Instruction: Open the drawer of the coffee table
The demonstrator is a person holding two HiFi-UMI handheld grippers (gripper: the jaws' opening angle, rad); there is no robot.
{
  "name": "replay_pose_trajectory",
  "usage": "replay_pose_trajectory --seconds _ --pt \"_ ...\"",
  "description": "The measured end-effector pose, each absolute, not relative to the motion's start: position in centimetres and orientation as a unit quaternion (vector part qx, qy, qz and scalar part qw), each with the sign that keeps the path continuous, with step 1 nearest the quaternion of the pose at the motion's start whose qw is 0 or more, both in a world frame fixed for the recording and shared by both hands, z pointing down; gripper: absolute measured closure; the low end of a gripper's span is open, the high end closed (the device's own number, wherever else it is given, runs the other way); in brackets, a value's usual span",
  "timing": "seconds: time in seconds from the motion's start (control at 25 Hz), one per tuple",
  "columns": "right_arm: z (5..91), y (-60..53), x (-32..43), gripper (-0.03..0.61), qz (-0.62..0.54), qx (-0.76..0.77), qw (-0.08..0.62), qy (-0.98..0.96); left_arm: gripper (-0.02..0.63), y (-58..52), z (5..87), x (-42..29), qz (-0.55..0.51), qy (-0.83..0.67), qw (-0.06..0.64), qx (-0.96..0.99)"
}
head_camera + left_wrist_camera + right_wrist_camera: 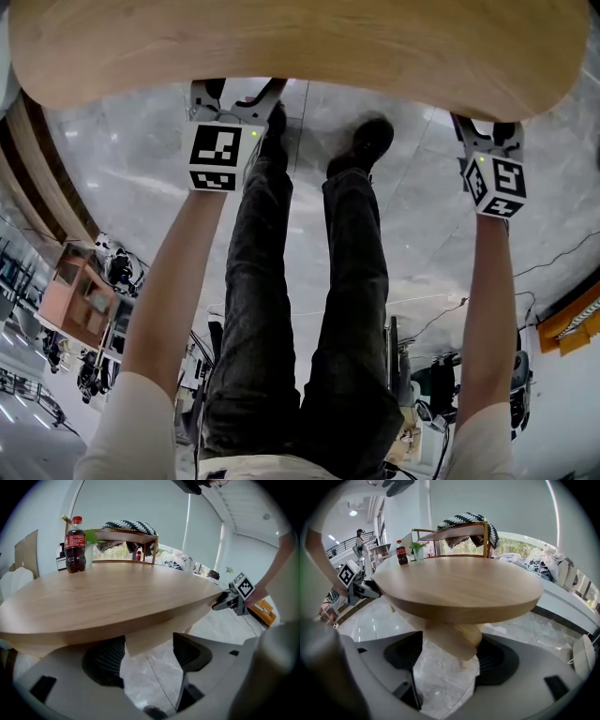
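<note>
- Head view: we hold the left gripper [234, 94] and the right gripper [489, 141] at the near edge of the coffee table [300, 47], their tips under its wooden top.
- Left gripper view: our jaws stand apart around nothing. A wooden panel [154, 637] under the top lies beyond them, and a cola bottle [75, 545] stands on the table.
- Right gripper view: the jaws are spread and grip nothing. The table's wooden underbody [454, 639] shows between them. We cannot pick out the drawer.

Oval light-wood coffee table [459, 585], upright
</note>
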State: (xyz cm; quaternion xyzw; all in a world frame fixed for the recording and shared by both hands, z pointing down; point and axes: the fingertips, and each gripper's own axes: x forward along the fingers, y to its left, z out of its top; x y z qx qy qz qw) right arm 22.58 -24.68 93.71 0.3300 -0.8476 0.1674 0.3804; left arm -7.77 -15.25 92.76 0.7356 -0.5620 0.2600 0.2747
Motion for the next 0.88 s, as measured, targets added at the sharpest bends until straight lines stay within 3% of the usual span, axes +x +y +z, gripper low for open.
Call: replay_pose_trajectory --seconds 0.88 --pt "93.7 -23.1 22.9 0.218 0.186 0.331 0.383 -0.842 0.276 -14.1 92.5 -7.6 0.27 -0.557 0.276 0.736"
